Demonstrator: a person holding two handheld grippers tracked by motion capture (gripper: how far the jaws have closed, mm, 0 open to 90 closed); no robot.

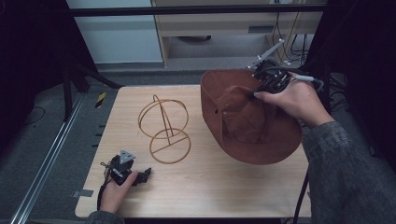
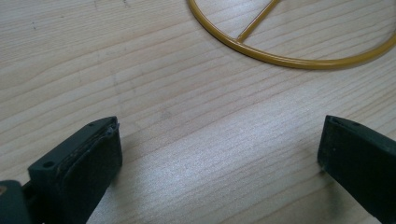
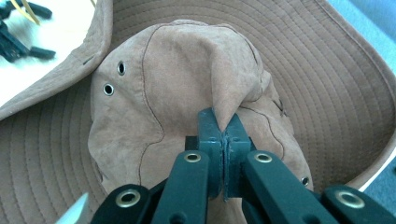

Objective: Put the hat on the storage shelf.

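A brown wide-brimmed hat [image 1: 247, 121] hangs tilted over the table's right side, lifted by its crown. My right gripper [image 1: 256, 91] is shut on a pinched fold of the crown [image 3: 224, 93]; the brim [image 3: 327, 70] spreads around it. A gold wire hat stand [image 1: 164, 125] with two rings stands upright mid-table, left of the hat. My left gripper [image 1: 145, 174] rests near the table's front left, jaws open and pointing right, nothing between its fingertips [image 2: 93, 154]. The stand's base ring [image 2: 289, 59] lies just ahead of it.
The wooden table [image 1: 196, 196] is bounded by dark floor on the left and a metal rail [image 1: 42, 168]. Cabinets and cables stand behind the far edge. A sleeve [image 1: 350, 177] covers the front right corner.
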